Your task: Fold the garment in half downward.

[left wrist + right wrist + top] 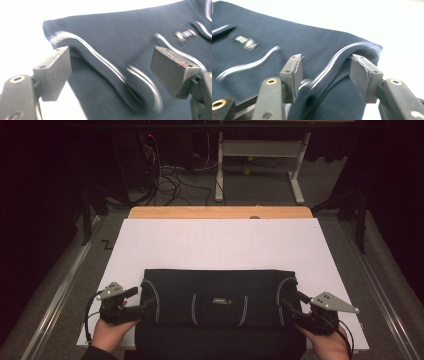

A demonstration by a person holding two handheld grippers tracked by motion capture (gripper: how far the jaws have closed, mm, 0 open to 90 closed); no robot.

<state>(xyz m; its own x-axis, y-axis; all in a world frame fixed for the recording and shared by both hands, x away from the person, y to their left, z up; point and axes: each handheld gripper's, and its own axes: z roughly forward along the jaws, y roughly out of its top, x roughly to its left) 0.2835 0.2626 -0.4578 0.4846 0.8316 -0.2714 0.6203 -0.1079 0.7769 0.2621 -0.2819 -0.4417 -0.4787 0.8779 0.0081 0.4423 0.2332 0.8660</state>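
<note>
The folded dark garment [217,307] lies at the white sheet's [220,245] near edge; both the left gripper [110,72] and right gripper [325,75] are released, jaws parted; the fold's corners could be snagged and dragged open on withdrawal

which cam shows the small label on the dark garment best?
High view: the label sits sharp and centred on the folded garment, with the whole layout around it. Left gripper view and right gripper view catch it small, blurred, near an edge.
</note>
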